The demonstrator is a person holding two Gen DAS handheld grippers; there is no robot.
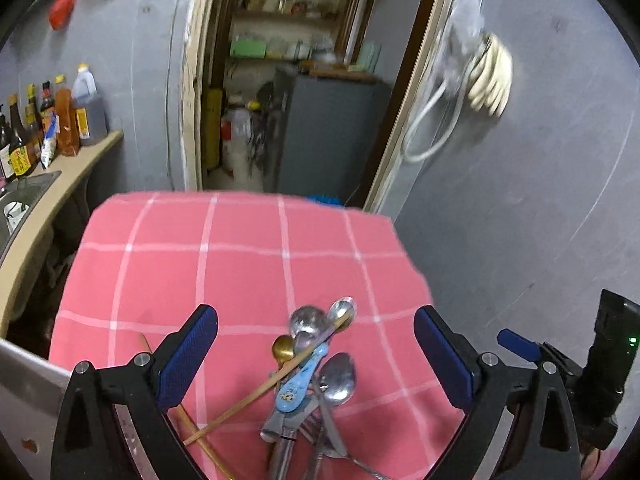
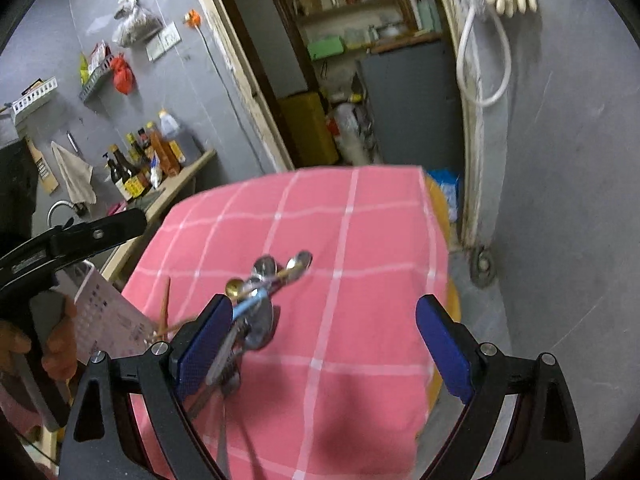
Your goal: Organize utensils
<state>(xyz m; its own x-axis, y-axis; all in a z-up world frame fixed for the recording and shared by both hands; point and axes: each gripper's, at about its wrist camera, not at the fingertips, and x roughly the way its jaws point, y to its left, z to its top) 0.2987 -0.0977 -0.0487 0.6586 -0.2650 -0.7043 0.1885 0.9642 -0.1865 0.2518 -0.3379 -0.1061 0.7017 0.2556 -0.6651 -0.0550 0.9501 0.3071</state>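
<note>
Both tongs stand wide apart and hold nothing. The left gripper (image 1: 316,354) hangs over a pile of utensils (image 1: 312,380) on the pink checked tablecloth (image 1: 240,264): steel spoons, a gold spoon (image 1: 282,347), a blue patterned handle (image 1: 298,386) and wooden chopsticks (image 1: 256,396), all lying between its blue pads but untouched. The right gripper (image 2: 324,344) sits to the pile's right, its left pad (image 2: 206,346) just beside the heap (image 2: 260,304).
</note>
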